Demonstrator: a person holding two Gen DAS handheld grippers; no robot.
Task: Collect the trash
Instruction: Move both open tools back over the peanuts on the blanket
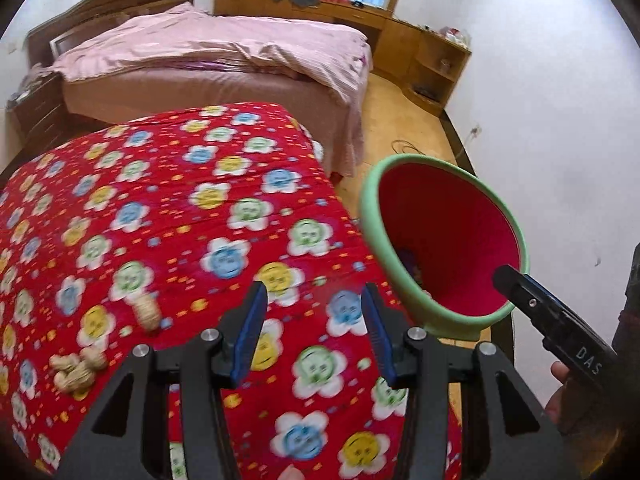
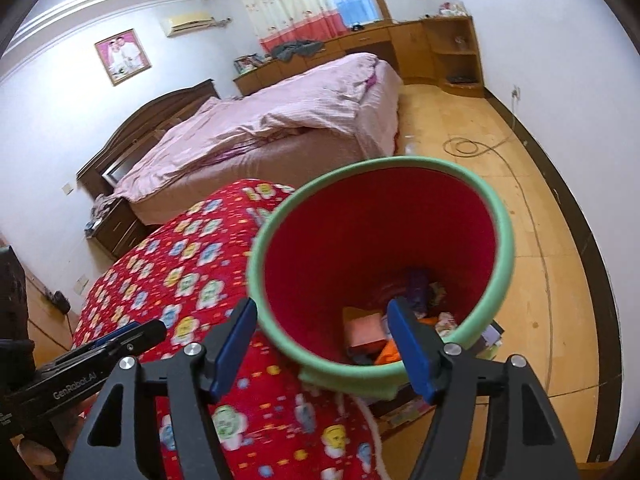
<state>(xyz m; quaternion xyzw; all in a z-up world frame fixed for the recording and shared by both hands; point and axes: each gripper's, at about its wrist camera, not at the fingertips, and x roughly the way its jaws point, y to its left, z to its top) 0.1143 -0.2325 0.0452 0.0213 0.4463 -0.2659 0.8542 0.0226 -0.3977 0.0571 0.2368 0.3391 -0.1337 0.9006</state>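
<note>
**Bin tilted beside the red quilt**

The green-rimmed red bin (image 2: 380, 256) leans, mouth toward the cameras, at the red quilt's (image 1: 168, 216) edge, trash inside. Right tongs (image 2: 324, 344) straddle its near rim, apart. Left tongs (image 1: 316, 332) gape above the quilt, near peanut shells (image 1: 78, 368).

Quilted cotton-like red blanket (image 1: 168, 216); smooth matt plastic bin (image 2: 500, 240); rough-shelled peanuts (image 1: 78, 368); glossy wooden floor (image 2: 520, 208)

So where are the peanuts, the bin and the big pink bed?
peanuts (image 1: 78, 372): left wrist view, on the shell pile lying on the red quilt.
bin (image 2: 505, 216): right wrist view, on its green rim.
pink bed (image 1: 208, 46): left wrist view, on the cover.
</note>
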